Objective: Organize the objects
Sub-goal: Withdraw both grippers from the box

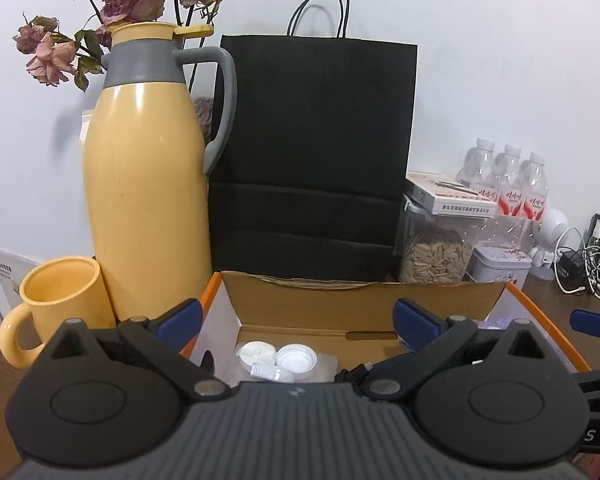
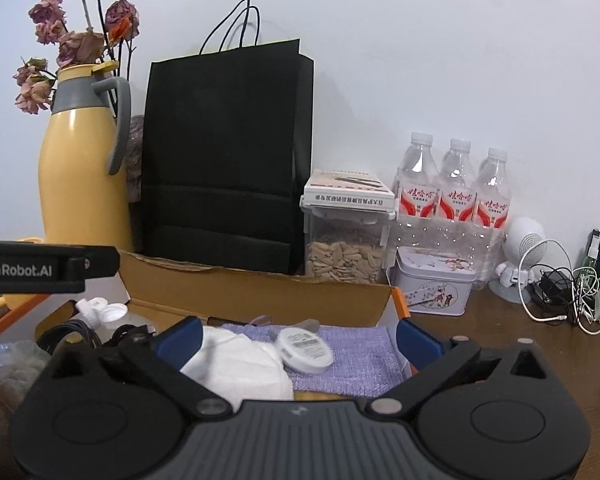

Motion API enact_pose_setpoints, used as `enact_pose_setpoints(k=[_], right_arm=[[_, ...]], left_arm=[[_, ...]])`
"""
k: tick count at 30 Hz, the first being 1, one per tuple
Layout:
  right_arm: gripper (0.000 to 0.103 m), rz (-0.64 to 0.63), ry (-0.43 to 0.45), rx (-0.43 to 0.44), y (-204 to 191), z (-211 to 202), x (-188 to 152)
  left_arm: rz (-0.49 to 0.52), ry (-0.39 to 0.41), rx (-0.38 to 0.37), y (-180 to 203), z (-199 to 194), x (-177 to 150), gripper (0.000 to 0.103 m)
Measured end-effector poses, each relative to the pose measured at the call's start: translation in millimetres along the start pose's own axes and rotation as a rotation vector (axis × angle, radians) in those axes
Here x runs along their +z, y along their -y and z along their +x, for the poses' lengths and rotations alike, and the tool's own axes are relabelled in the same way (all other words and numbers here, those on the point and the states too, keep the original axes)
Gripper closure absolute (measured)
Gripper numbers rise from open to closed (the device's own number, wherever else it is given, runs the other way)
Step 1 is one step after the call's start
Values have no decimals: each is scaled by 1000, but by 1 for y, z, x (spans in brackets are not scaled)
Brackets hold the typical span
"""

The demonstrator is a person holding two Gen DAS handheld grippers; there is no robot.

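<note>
An open cardboard box (image 1: 364,304) with orange edges sits in front of me on the brown desk. My left gripper (image 1: 298,320) hangs open over its left half, above white plastic caps (image 1: 278,360); nothing is between the fingers. My right gripper (image 2: 298,340) is open over the right half of the cardboard box (image 2: 260,292), above a purple cloth (image 2: 360,356), a white folded mask (image 2: 244,364) and a round white tin (image 2: 306,350). Black cables (image 2: 76,334) and a clear bag (image 2: 12,364) lie in the box's left part.
A yellow thermos (image 1: 148,184) and a yellow mug (image 1: 60,300) stand at the left, with a black paper bag (image 1: 312,160) behind the box. To the right are a seed jar (image 2: 344,248), a tin box (image 2: 432,284), water bottles (image 2: 456,192), a white speaker (image 2: 520,256) and chargers (image 2: 580,300).
</note>
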State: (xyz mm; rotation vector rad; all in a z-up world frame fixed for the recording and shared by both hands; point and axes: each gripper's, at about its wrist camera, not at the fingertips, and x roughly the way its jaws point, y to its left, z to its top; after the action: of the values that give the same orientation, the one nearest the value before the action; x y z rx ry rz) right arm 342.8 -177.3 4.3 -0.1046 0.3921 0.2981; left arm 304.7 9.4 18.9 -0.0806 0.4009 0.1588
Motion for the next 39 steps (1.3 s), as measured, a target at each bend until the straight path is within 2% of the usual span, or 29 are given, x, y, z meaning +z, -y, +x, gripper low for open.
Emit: enact_pose_setpoints(k=[8,14,28,39], right_arm=[[0,-2,-8,-7,-1,-9,3],[0,11,0,3,-2,-31,6],[0,58,-20,14,-8,-110,-18],[0,59,-19,20,-22,-184,-46]], left_arm=[[45,-15,-24,7,-17,1,0],[38,-38,-47,5,-43,-6,0],[-16,-120,-17,-20,-118,-37,0],[14,-101,-9,-24,-190,-68,0]])
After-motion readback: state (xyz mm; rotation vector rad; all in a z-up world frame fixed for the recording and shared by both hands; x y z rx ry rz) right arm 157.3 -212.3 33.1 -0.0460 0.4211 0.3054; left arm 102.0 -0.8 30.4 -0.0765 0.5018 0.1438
